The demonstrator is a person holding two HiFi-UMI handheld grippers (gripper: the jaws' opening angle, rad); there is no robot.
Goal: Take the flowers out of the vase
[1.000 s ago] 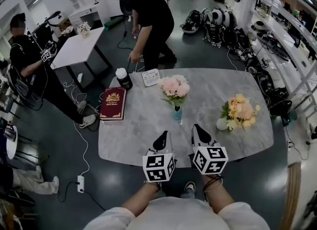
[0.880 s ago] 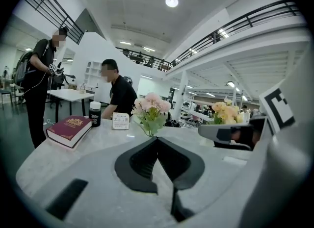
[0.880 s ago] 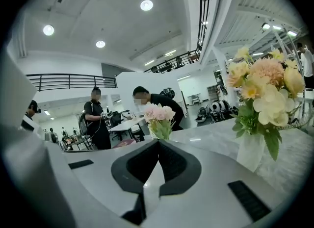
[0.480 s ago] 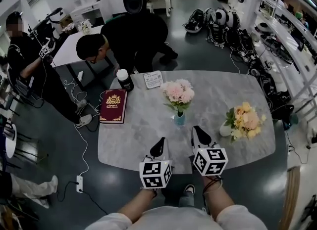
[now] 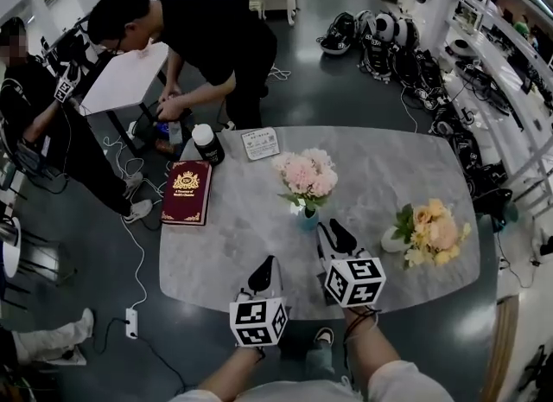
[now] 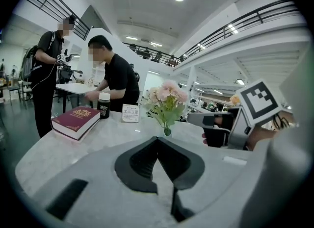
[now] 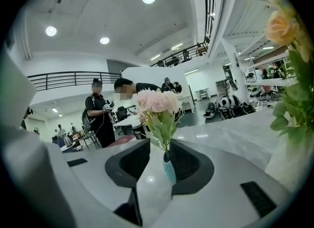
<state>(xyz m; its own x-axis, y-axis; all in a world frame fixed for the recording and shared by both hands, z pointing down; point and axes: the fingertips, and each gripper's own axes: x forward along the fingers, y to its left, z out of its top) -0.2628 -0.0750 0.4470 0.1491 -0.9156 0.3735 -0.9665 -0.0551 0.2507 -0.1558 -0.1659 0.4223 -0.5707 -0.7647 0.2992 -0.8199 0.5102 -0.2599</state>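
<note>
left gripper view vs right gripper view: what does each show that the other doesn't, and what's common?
Left gripper view only: the right gripper with its marker cube, and the left gripper, jaws together, empty. Right gripper view only: its own jaws apart, having just been opening, the blue vase seen in the gap, ungripped. Both: pink flowers, marble table.

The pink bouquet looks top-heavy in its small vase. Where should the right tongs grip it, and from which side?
Likely the stems just above the vase mouth, from the near side, level: they bunch narrow and upright there; the blooms are wide.
</note>
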